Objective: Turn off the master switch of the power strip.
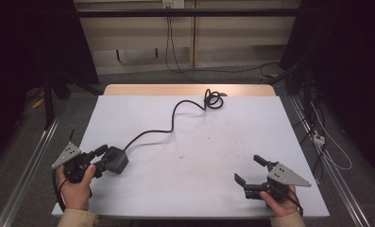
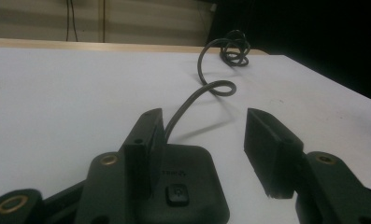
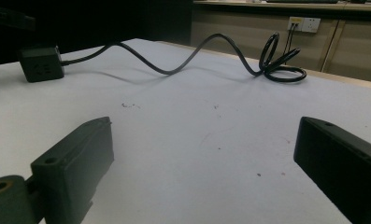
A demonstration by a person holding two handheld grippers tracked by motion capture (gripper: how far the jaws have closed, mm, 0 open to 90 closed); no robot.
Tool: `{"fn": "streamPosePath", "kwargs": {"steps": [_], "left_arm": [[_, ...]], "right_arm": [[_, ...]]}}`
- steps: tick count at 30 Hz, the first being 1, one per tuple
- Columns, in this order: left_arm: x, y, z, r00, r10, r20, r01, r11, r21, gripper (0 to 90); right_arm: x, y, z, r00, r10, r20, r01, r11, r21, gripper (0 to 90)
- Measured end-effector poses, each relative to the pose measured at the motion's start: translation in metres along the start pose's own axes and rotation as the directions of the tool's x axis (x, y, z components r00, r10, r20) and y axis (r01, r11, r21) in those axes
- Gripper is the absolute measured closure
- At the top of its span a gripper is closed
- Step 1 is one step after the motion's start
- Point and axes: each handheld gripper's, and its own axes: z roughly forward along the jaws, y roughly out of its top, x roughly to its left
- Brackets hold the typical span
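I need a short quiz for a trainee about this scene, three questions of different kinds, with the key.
1. True or false: the left gripper has its jaws wide apart around the black square power adapter.
2. Where does the thin black cable end in a coil? A. near the table's far edge B. beside the right gripper
3. Fill in: the right gripper's jaws are ____.

Key: 1 true; 2 A; 3 open

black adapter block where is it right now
In the high view the black adapter block lies near the table's front-left corner, between the open jaws of the left gripper.
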Motion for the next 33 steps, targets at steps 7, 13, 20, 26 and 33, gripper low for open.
{"fn": "streamPosePath", "kwargs": {"steps": [7, 13, 20, 26, 33], "left_arm": [[-0.0016, 0.0004, 0.0007, 0.9999, 0.010, 0.009, -0.010, 1.0000, -0.001, 43.9], [-0.0025, 0.0006, 0.0009, 0.9998, 0.019, 0.009, -0.019, 0.9998, -0.007, 39.1], [-0.0038, 0.0002, 0.0015, 0.9995, 0.027, 0.013, -0.027, 0.9996, -0.004, 34.1], [-0.0061, -0.0001, 0.0024, 0.9995, 0.027, 0.015, -0.027, 0.9995, -0.016, 29.3], [-0.0081, -0.0013, 0.0041, 0.9990, 0.042, 0.014, -0.041, 0.9989, -0.020, 24.7]], "right_arm": [[0.0005, 0.0000, 0.0002, 1.0000, -0.003, -0.002, 0.003, 1.000, 0.002, 4.6], [0.0005, 0.0000, 0.0002, 1.0000, -0.003, -0.002, 0.003, 1.000, 0.002, 4.6], [0.0000, 0.0000, 0.0000, 1.0000, 0.000, 0.000, 0.000, 1.000, 0.000, 4.6], [0.0002, -0.0001, 0.0001, 1.0000, -0.001, -0.002, 0.001, 1.000, 0.002, 4.6], [0.0003, 0.0000, 0.0001, 1.0000, -0.001, -0.001, 0.001, 1.000, 0.002, 4.6]]}}
